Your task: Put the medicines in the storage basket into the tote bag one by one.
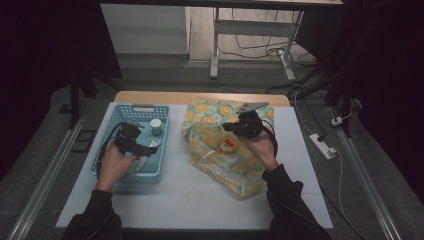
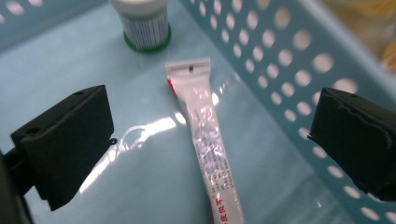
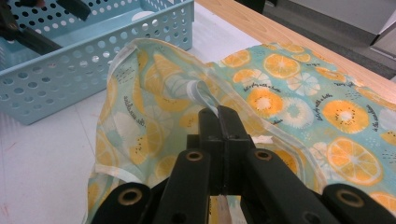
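Observation:
A white tube with red print lies flat on the floor of a light-blue perforated basket. My left gripper hangs low over the tube, jaws open wide on either side of it and touching nothing. In the high view this gripper is inside the basket's right half. A fabric bag printed with orange slices lies to the right. My right gripper is shut on the bag's pale rim strip and holds it raised; in the high view this gripper is above the bag's mouth.
A small white bottle with a green base stands at the far end of the basket. A yellow and red item lies at the bag's mouth. White table top stretches towards me. A power strip lies on the floor at right.

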Demonstrator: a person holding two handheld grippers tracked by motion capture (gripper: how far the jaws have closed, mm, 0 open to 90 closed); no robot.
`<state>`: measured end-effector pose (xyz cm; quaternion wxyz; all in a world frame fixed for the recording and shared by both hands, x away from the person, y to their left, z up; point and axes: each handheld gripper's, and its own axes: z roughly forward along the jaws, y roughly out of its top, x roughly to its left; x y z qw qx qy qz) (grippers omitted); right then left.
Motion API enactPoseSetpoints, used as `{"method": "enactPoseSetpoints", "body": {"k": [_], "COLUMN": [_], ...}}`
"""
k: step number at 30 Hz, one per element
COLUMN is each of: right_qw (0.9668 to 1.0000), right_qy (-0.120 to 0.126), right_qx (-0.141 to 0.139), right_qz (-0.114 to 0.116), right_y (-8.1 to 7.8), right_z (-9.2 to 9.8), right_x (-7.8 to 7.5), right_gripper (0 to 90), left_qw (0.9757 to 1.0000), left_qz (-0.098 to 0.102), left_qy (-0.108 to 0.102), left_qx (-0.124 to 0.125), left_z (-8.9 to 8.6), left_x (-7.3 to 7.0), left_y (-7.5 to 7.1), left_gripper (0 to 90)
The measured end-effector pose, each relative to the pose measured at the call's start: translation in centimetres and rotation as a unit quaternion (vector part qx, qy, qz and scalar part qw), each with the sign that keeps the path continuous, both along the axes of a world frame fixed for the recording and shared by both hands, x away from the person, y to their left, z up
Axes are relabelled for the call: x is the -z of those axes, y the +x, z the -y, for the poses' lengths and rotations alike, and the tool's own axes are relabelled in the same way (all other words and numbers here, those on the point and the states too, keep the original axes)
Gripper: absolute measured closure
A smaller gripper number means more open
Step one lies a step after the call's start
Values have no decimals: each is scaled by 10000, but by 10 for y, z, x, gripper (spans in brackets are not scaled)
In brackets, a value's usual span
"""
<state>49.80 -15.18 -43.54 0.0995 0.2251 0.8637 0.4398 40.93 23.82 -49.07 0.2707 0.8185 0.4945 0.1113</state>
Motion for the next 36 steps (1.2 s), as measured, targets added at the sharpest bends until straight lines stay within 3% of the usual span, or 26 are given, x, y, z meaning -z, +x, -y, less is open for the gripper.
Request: {"method": "enactPoseSetpoints", "body": {"k": [5,13,22,26,28,36], "right_qw": [10000,10000,10000,10000,10000,10000], "right_qy": [-2,-8,-30,-31,-25,-25], "right_qx": [-2,-10,-29,-27,-20,-2], "right_qz": [2,7,-18,-9,-6,0], "right_y": [0,0,-1,-1,-1,0], "right_z": [0,0,-1,-1,-1,0], "right_x": [0,0,1,0,0,0], "right_gripper": [900,900,900,900,900,900], "left_qw": [9994,9965,9906,9909,9909,9928], "left_qz": [-292,-731,-979,-931,-940,-960], "left_qy": [166,410,951,974,960,681], "left_qx": [40,-33,-91,-67,31,211], "left_z": [3,5,13,14,13,12], "left_x": [7,16,25,25,24,23], "left_y": [4,11,14,13,13,13], "left_gripper": [0,6,44,142,233,473]}}
